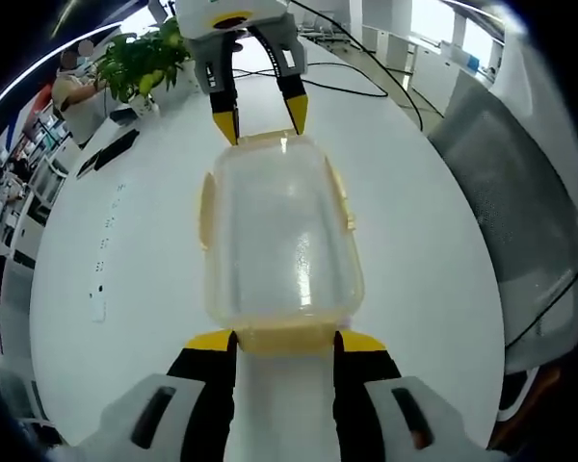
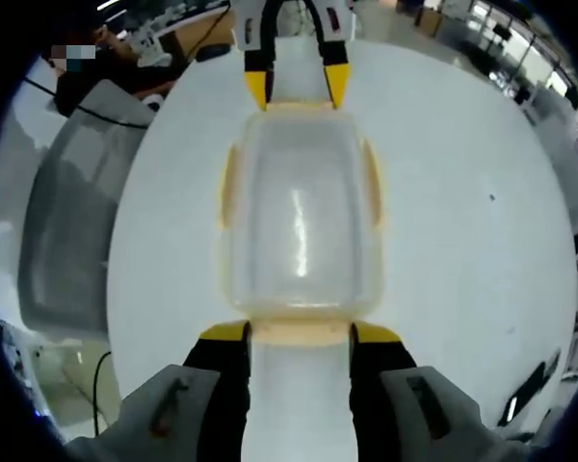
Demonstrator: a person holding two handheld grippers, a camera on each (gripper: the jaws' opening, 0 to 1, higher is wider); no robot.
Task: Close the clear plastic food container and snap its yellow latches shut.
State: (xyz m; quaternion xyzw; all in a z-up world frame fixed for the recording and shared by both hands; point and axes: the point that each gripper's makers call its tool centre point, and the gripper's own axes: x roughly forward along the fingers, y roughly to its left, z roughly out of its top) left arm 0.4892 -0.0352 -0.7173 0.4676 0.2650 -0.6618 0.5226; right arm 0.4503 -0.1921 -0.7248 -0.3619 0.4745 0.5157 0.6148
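Squarely between the two claws, the clear plastic food container [image 1: 281, 236] sits on the white table [image 1: 125, 269], lid on, away from the table's edges. At one short end the left claw [image 1: 286, 339] has its jaws spread to either side of a yellow latch [image 1: 287, 335], the tips right at the latch (whether they touch it I cannot tell). At the opposite short end the right claw [image 2: 301, 334] stands the same way, jaws parted around the other end latch [image 2: 301, 330]. Side latches [image 2: 228, 185] lie flat along the long walls. Near the table's far edge stands a green plant [image 1: 143, 60], and a grey mesh chair [image 1: 525, 221] stands beside the table.
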